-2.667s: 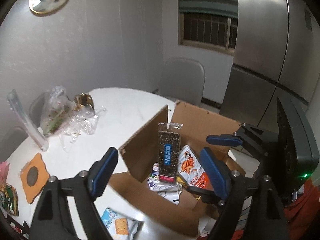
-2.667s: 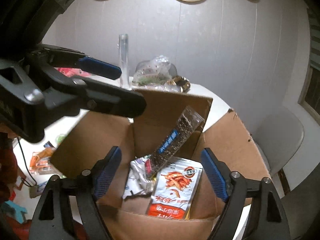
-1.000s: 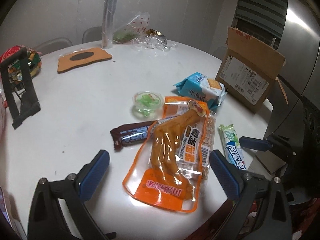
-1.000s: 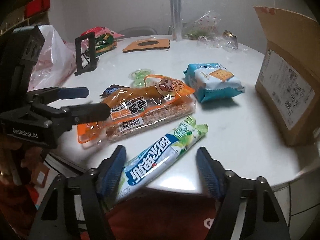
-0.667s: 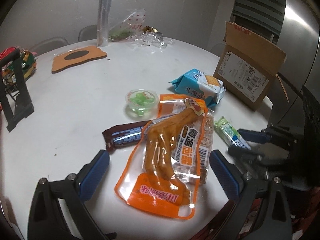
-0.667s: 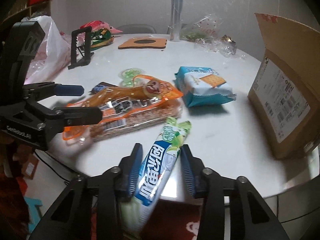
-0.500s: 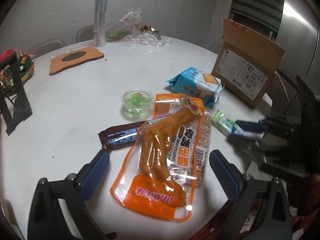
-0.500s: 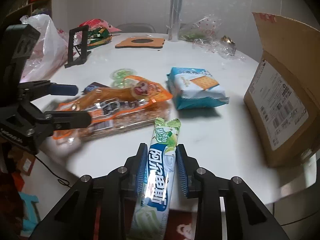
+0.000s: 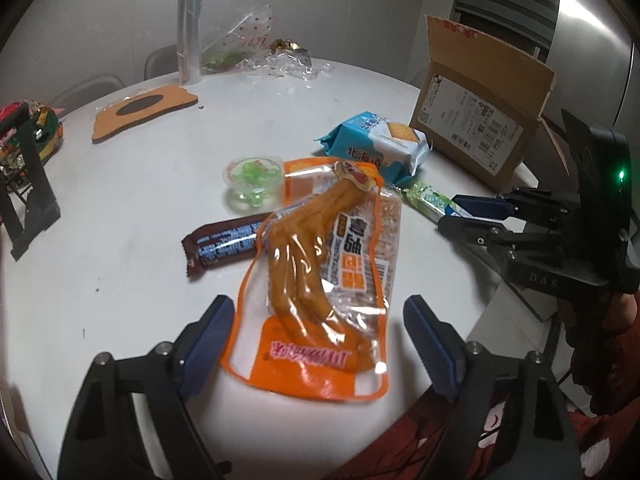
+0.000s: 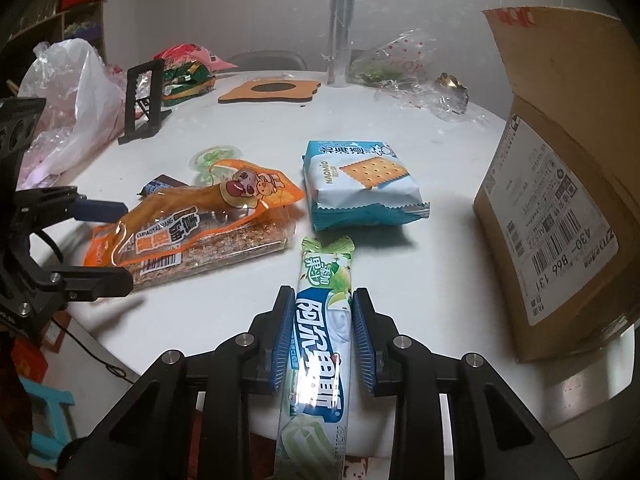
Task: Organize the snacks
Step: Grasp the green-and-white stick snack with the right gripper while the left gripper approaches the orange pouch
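Right gripper (image 10: 323, 334) now pinches candy stick (image 10: 320, 344) near box (image 10: 560, 208); left gripper (image 9: 318, 346), jaws closing, unpressed around orange pack (image 9: 320, 280). Crackers (image 10: 360, 184), bar (image 9: 224, 244), jelly cup (image 9: 252, 176) left.

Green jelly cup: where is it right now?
In the left wrist view the green jelly cup sits mid-table, touching the orange chicken-feet pack's upper left corner, above the brown bar.

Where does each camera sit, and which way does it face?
Left wrist: on the left gripper, looking down across the white table at the orange chicken-feet pouch; its closing jaws flank the pouch.
Right wrist: on the right gripper, shut on the green-and-blue candy stick, facing the cardboard box.
Shared: pouch, cracker pack, box, each other's gripper.
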A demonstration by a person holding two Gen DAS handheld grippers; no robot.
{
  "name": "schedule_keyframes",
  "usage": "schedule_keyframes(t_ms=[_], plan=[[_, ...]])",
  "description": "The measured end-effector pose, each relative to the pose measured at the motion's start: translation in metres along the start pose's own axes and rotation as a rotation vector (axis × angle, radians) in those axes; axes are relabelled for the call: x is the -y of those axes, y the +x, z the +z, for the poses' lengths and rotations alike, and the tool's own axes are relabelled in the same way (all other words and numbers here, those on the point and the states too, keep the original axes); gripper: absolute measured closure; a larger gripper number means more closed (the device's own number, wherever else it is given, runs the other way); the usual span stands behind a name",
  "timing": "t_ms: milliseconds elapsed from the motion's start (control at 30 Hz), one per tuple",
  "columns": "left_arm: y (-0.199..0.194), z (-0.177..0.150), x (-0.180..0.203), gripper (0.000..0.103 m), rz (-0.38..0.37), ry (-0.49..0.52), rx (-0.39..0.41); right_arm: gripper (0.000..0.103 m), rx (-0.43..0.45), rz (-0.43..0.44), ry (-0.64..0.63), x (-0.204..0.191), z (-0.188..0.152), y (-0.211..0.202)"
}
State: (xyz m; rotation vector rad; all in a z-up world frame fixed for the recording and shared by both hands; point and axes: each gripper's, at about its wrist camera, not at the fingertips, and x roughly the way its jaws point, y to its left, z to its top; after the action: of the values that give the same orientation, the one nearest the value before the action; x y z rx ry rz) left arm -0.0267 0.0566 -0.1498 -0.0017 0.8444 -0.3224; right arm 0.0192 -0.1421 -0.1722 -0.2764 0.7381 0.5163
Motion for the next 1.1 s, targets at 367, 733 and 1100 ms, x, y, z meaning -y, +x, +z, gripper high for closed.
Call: schedule_keyframes(t_ms=[367, 733, 1100], plan=[[0.002, -0.002, 0.007, 0.031, 0.048, 0.029, -0.002, 0.069, 0.022, -0.004, 0.037, 0.003, -0.013, -0.01], [-0.007, -0.004, 0.011, 0.034, 0.043, 0.022, 0.015, 0.081, 0.04, -0.014, 0.03, 0.006, -0.015, -0.014], [-0.007, -0.011, 0.012, 0.033, 0.041, 0.038, -0.012, 0.081, 0.04, 0.004, 0.034, 0.012, -0.016, -0.016]])
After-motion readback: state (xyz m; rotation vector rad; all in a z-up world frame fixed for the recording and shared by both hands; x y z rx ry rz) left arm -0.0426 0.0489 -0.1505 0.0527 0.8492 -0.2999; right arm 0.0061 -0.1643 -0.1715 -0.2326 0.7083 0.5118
